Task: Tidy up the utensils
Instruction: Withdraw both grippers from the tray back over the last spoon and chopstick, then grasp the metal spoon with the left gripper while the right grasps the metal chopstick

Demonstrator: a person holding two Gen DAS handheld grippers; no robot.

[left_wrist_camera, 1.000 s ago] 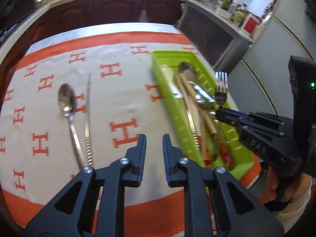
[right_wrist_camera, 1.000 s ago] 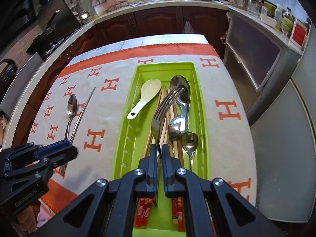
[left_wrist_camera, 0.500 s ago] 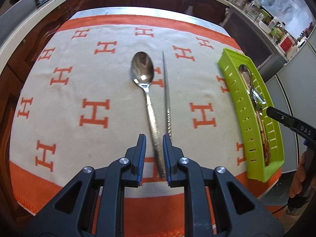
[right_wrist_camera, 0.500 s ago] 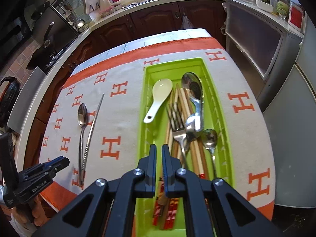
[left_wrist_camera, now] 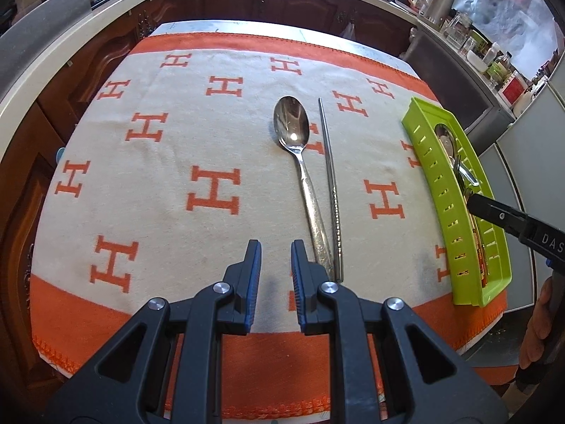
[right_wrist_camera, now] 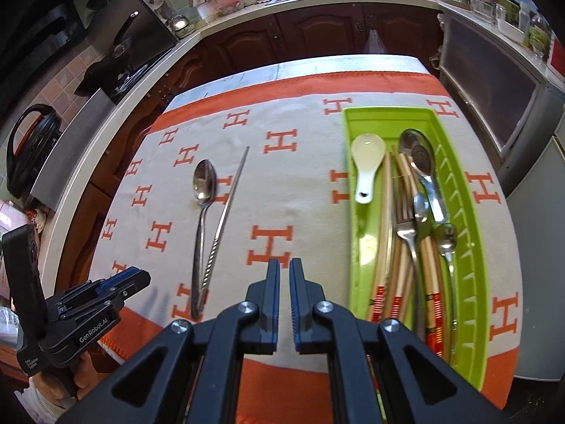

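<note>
Spoon (left_wrist_camera: pixel 306 190) lies on the cloth (left_wrist_camera: pixel 169 162) just ahead of the left gripper (left_wrist_camera: pixel 276 258), handle end beside its right finger, bowl farthest away. The gripper is empty, jaws parted. A thin metal chopstick (left_wrist_camera: pixel 332 190) lies alongside the spoon's right, nearly touching at the near end. Both look stiff, light, polished and likely slippery; the spoon's embossed handle seems the surest hold. Farther right, the green slotted tray (right_wrist_camera: pixel 356 247) holds a fork, spoons and wooden chopsticks. The right gripper (right_wrist_camera: pixel 284 275), empty with a narrow gap, hovers left of the tray.
</note>
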